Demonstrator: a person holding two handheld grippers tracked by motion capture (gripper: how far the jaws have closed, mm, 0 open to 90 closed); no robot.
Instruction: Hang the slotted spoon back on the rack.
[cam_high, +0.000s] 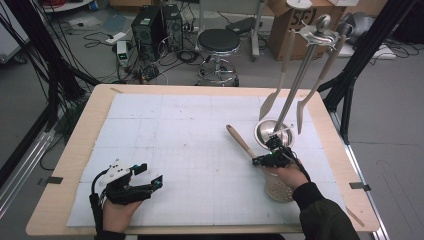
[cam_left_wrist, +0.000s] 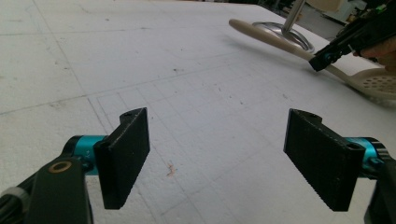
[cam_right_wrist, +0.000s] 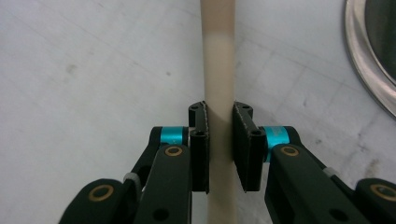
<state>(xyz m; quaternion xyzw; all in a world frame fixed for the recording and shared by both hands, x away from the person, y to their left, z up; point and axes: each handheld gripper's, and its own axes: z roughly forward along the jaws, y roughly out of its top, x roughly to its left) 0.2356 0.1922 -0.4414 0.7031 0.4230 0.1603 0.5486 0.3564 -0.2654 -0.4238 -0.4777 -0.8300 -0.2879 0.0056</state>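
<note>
A beige skimmer lies on the white mat at the right, its handle (cam_high: 240, 140) pointing to the far left and its perforated head (cam_high: 279, 187) near the person's right hand. My right gripper (cam_high: 265, 159) is shut on that handle. In the right gripper view both pads (cam_right_wrist: 200, 140) press the handle (cam_right_wrist: 219, 56) from either side. My left gripper (cam_high: 150, 177) rests low at the front left, open and holding nothing. In the left gripper view its jaws (cam_left_wrist: 224, 158) stand wide apart over bare mat, and the skimmer (cam_left_wrist: 275, 39) and the right gripper (cam_left_wrist: 327, 58) show farther off.
A metal utensil stand with a round base (cam_high: 272, 132) rises just beyond the right gripper. Two beige utensils (cam_high: 280, 75) hang from its top. Its rim (cam_right_wrist: 369, 60) shows at the right gripper view's edge. A stool (cam_high: 218, 42) and cables lie beyond the table.
</note>
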